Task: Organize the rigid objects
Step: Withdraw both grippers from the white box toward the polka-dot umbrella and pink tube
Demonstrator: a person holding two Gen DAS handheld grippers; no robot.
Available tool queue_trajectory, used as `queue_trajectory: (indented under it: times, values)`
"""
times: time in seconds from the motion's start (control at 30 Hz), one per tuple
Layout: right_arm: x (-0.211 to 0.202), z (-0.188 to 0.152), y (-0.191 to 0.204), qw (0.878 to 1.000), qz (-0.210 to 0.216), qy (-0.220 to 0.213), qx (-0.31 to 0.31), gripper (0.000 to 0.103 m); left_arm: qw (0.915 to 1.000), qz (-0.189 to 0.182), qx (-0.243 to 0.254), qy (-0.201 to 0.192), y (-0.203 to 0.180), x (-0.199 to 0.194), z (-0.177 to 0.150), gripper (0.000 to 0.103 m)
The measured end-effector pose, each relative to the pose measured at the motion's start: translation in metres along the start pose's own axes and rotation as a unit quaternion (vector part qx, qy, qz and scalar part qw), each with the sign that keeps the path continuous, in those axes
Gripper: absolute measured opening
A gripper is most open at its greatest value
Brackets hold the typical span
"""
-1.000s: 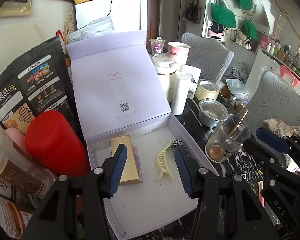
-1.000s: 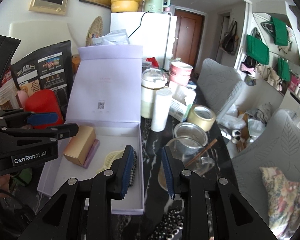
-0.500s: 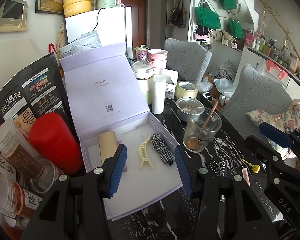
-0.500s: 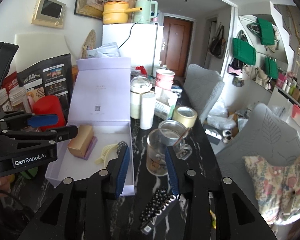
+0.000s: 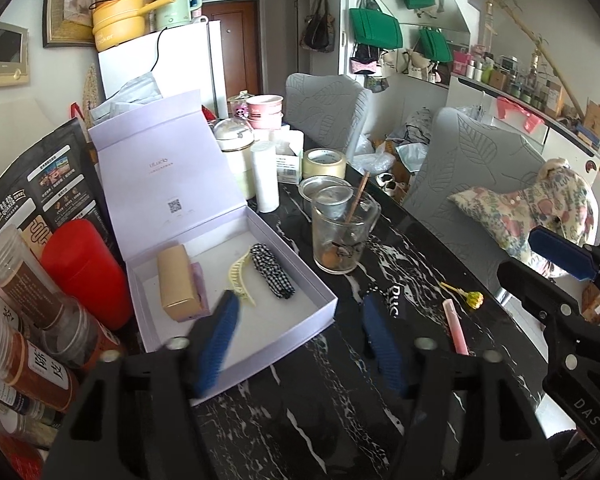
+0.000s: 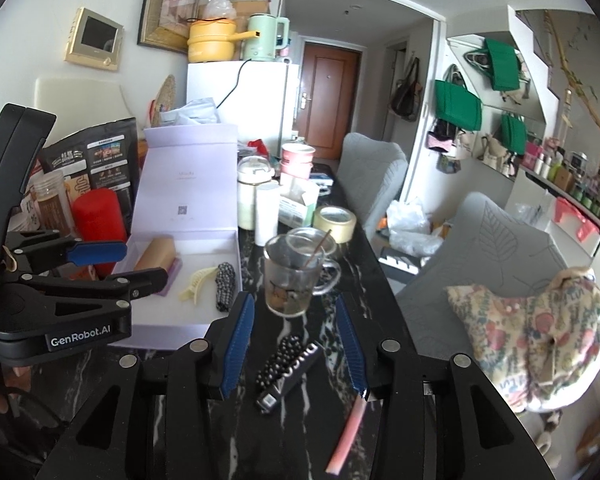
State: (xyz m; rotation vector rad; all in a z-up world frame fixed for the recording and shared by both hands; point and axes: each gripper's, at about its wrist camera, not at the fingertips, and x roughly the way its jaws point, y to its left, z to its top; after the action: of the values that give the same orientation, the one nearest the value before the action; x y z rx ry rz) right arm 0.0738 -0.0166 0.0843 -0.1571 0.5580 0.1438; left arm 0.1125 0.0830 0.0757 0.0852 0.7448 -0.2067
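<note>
Right wrist view: both tools, left tool [image 5: 300, 328] and right tool [image 6: 296, 332], are opening and empty. Beside the lavender box [image 6: 188, 326], a beaded black clip [image 6: 288, 364] lies on the tabletop [image 6: 300, 440], probably the next pickup, needing a straddling descent.

Left wrist view looks down along own blue-padded left gripper [image 5: 300, 344] from close above black marble-patterned table [image 5: 416, 248], open lilac cardboard box [image 5: 236, 332] just left of tongs. Right wrist view sits further right, facing same way; shares box [image 6: 228, 248], clear glass mug [image 6: 292, 276] ahead, left gripper [image 6: 116, 264] at left edge.
</note>
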Motion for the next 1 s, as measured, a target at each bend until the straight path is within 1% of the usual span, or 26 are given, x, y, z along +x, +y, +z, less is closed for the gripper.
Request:
queue_trajectory:
  times: [0.1,0.23,0.47,0.67,0.83,1.0]
  values:
    - [-0.007,-0.009,-0.007,1.0,-0.008,0.003,0.009,0.044,0.9999,-0.005,0.009,-0.005,-0.011,-0.003,-0.005,0.078]
    - [-0.014,-0.021,-0.017,1.0,-0.016,0.01,0.022,0.044,0.9995,-0.022,0.019,0.008,-0.024,0.002,-0.011,0.078]
    - [-0.018,-0.045,-0.033,0.998,-0.029,0.026,0.039,0.045,0.9977,-0.043,0.039,0.034,-0.047,0.02,-0.027,0.078]
    - [-0.011,-0.063,-0.048,0.997,-0.032,0.045,0.059,0.045,0.9957,-0.057,0.047,0.055,-0.06,0.039,-0.04,0.078]
    - [0.0,-0.079,-0.057,0.995,-0.03,0.06,0.069,0.045,0.9944,-0.056,0.047,0.076,-0.065,0.058,-0.048,0.078]
    - [0.014,-0.093,-0.064,0.994,-0.022,0.077,0.079,0.045,0.9936,-0.055,0.045,0.088,-0.067,0.073,-0.054,0.078]
